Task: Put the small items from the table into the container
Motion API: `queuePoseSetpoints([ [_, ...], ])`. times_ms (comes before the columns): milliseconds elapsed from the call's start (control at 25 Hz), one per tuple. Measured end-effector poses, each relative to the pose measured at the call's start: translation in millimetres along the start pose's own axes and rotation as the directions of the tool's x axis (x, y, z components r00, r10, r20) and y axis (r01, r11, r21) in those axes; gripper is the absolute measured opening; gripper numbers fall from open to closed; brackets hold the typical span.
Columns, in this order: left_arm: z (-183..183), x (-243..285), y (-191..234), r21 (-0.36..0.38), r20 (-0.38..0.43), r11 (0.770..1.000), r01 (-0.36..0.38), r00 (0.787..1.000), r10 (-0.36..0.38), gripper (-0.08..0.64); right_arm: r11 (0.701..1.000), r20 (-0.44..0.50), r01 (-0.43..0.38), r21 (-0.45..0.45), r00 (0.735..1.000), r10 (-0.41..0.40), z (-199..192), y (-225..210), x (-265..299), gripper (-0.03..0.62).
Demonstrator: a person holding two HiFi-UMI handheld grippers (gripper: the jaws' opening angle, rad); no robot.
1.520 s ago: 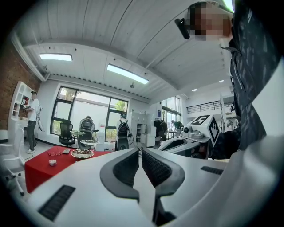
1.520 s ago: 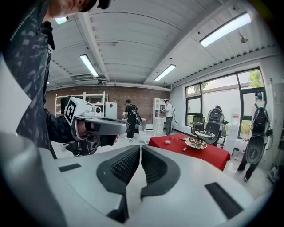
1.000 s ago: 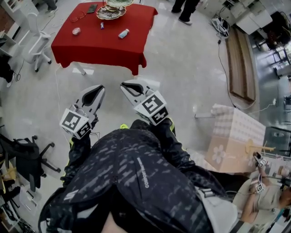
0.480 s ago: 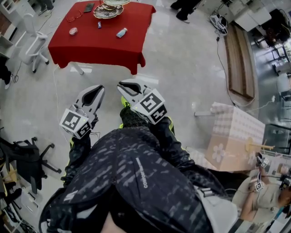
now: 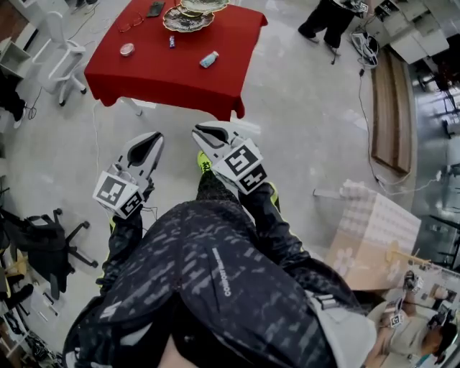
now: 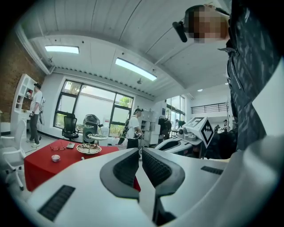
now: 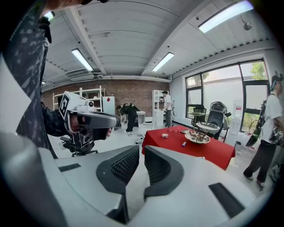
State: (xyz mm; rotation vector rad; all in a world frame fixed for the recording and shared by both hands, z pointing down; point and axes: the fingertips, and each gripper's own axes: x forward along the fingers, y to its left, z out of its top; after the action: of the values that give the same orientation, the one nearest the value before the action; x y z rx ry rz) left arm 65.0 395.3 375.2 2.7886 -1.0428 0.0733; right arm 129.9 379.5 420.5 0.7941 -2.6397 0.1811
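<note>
Small items are all out on the red-draped surface (image 5: 162, 75), well ahead of the person across an open stretch of pale floor (image 5: 302, 122). There's a round tin (image 5: 127, 49) near the left edge, a little blue piece (image 5: 172, 42) just in front of the tiered dish (image 5: 188, 18), and a small bottle (image 5: 209, 60) lying towards the right side. At the far end a pair of glasses (image 5: 131, 26) and a dark flat device (image 5: 155, 9) lie beside the dish. Nothing has been picked up: every piece rests on the cloth, apart from the others. Down in the head view, the left gripper (image 5: 151, 142) and the right gripper (image 5: 206, 134) are held side by side in front of the person's dark patterned jacket (image 5: 215, 273), both aimed towards the surface and well short of it. The left gripper's jaws are together, only a thin slit between the ribbed pads, nothing in there. The right gripper's jaws are the same: closed up and empty, with the red cloth showing beyond them. A white chair (image 5: 61, 43) stands off the surface's left side, a black office chair (image 5: 43, 244) sits at the person's left, and a patterned box (image 5: 374, 230) is on the floor to the right.
</note>
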Motion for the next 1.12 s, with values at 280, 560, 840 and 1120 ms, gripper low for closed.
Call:
queuePoseSetpoints([
  [280,3,45,51,-0.016,-0.021,1.0,-0.018,1.0,0.018,0.013,1.0,-0.022,-0.016,0.005,1.0,0.016,10,-60,43,0.025],
  [560,6,89,91,-0.01,-0.043,0.999,-0.03,0.999,0.03,0.012,0.999,-0.055,-0.034,0.026,0.998,0.035,13,-114,74,0.025],
  [840,3,139,126,-0.039,-0.045,0.998,-0.044,0.998,0.042,0.013,0.997,-0.091,-0.071,0.037,0.993,0.074,2,-166,100,0.026],
  [1120,-2,172,156,-0.049,-0.056,0.997,-0.056,0.997,0.053,0.013,0.995,-0.114,-0.092,0.042,0.989,0.096,-6,-202,122,0.028],
])
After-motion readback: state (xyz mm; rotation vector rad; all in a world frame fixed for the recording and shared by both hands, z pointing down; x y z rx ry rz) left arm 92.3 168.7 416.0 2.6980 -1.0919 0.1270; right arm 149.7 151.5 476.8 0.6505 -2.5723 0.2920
